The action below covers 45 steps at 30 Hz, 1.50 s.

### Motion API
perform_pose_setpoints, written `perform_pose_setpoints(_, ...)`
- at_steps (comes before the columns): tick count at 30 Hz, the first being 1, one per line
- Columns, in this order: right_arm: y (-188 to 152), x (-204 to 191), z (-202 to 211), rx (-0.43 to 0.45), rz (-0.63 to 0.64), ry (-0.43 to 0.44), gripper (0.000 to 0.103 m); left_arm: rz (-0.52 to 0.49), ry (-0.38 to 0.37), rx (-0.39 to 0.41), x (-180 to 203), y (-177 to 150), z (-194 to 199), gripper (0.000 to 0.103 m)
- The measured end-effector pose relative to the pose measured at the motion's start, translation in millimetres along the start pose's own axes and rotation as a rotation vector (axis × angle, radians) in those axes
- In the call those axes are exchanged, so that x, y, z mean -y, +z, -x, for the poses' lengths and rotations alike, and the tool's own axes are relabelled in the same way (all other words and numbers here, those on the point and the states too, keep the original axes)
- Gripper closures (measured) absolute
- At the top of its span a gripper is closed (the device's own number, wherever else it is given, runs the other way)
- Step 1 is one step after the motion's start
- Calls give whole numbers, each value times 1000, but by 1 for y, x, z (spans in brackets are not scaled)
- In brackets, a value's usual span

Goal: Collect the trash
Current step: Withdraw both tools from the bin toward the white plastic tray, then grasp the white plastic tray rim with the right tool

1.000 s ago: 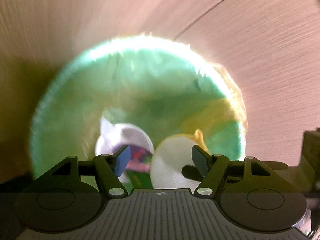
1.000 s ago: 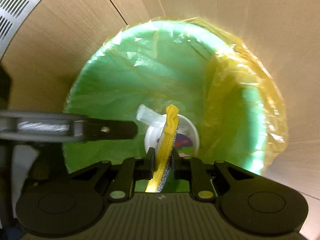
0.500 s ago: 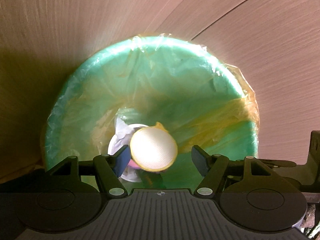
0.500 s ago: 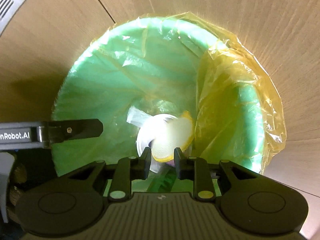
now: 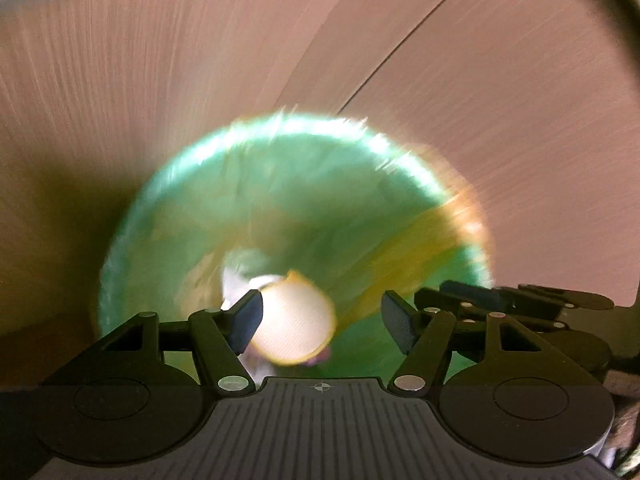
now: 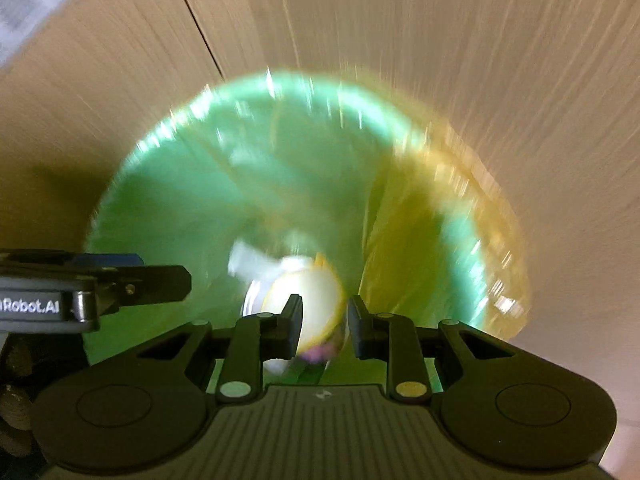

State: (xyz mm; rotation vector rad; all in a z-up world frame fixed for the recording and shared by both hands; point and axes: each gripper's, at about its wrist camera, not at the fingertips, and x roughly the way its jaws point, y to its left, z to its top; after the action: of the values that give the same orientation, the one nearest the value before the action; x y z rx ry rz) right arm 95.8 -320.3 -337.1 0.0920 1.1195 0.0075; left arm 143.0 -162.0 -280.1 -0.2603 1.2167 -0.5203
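Observation:
A green trash bin (image 5: 180, 216) lined with a yellow plastic bag (image 6: 488, 216) stands on the wooden floor; it also shows in the right wrist view (image 6: 172, 184). At its bottom lies a round white pad with a yellow rim (image 5: 296, 328), also seen in the right wrist view (image 6: 312, 292), on top of a white cup and colourful wrappers. My left gripper (image 5: 320, 320) is open and empty above the bin. My right gripper (image 6: 324, 328) is open a little and empty above the bin. Both views are blurred.
Wooden floor (image 5: 500, 128) surrounds the bin. The right gripper shows at the right edge of the left wrist view (image 5: 520, 300). The left gripper shows at the left edge of the right wrist view (image 6: 92, 284).
My right gripper let go of the yellow-rimmed pad, which fell into the bin. Both grippers have since risen away from the bin, which looks smaller.

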Motion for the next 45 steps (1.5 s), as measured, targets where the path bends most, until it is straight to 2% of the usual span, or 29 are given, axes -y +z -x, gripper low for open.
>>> perform_pose_setpoints(3,-2,-16,53,170,65,-11,79,-140,-15,88,31,4,62,32)
perform_pose_setpoints(6,3,-27,110,342,96,1,78,-236,-27,194,57,10,129,32)
perform_pose_setpoints(10,28,-38,183,519,49,47,66,-347,-16,342,86,15,226,32)
perform_pose_setpoints(11,37,-42,204,565,35,76,65,-368,-2,375,90,16,249,32)
perform_pose_setpoints(13,53,-49,237,627,23,137,52,-404,51,439,92,18,294,32)
perform_pose_setpoints(15,72,-61,266,663,33,207,48,-423,130,495,86,24,335,32)
perform_pose_setpoints(19,110,-96,292,646,55,331,48,-397,298,562,52,49,390,32)
perform_pose_setpoints(23,134,-139,292,558,77,447,48,-261,467,572,-6,74,415,32)
perform_pose_setpoints(27,149,-186,282,444,102,556,48,-182,534,551,-47,85,419,32)
perform_pose_setpoints(30,154,-216,273,394,149,569,48,-134,554,519,-67,89,413,32)
perform_pose_setpoints(32,152,-228,265,375,154,556,48,-115,534,496,-74,87,407,32)
perform_pose_setpoints(36,165,-234,248,331,135,588,50,-103,473,453,-76,85,392,35)
perform_pose_setpoints(37,167,-234,245,321,139,600,58,-100,460,448,-76,84,390,39)
perform_pose_setpoints(40,175,-230,241,304,148,613,72,-81,360,426,-72,83,385,49)
perform_pose_setpoints(43,182,-225,243,323,150,603,79,-103,307,411,-60,85,378,48)
perform_pose_setpoints(45,188,-221,247,348,147,577,79,-112,279,403,-52,89,373,48)
